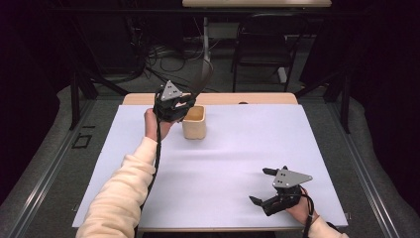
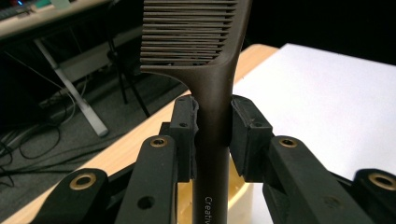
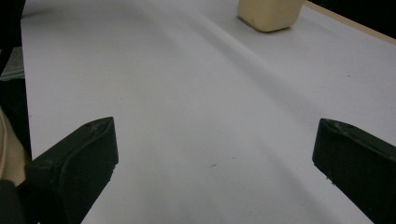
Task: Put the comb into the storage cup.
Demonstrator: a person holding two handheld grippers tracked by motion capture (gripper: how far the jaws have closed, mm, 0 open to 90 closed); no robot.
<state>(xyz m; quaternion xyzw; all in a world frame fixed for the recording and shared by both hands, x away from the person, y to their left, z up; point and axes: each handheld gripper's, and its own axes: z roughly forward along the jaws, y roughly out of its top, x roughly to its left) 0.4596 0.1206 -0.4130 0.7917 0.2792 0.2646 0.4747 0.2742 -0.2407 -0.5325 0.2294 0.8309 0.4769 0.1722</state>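
Over cup [image 1: 194, 122] rim: comb [image 2: 212, 84] in L gripper [image 2: 212, 135]

I count one dark comb [image 2: 196, 42], upper centre of the left gripper view. One beige cup [image 1: 194, 122], upper middle of the high view. Two tools: left tool [image 1: 174, 105], right tool [image 1: 262, 186]. One white surface [image 1: 233, 148].

Only lettering I can read is "Creativ" in white on the handle of my dark comb [image 2: 212, 140], cut off by the frame's bottom edge.
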